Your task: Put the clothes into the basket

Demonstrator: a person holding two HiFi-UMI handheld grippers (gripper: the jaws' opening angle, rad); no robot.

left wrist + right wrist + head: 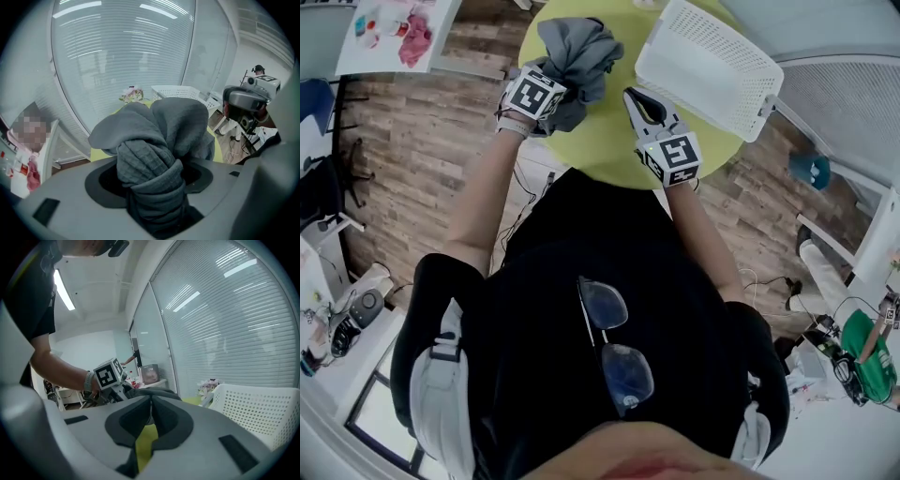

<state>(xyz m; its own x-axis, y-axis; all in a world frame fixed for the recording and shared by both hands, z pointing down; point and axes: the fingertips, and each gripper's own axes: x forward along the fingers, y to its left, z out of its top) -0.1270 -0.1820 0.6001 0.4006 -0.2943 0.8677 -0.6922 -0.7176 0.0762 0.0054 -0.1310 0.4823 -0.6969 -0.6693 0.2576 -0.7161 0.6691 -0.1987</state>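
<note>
A grey garment hangs bunched over the round yellow-green table. My left gripper is shut on it; in the left gripper view the cloth fills the gap between the jaws and hides the pads. The white perforated basket stands tilted at the table's far right, and shows behind the cloth. My right gripper hovers over the table between garment and basket, shut, with nothing in it. The right gripper view shows the basket to its right.
A white desk with pink items stands far left over the wooden floor. Cables and equipment lie at the lower right, near a person in green. Window blinds run behind the table, with a small bunch of flowers.
</note>
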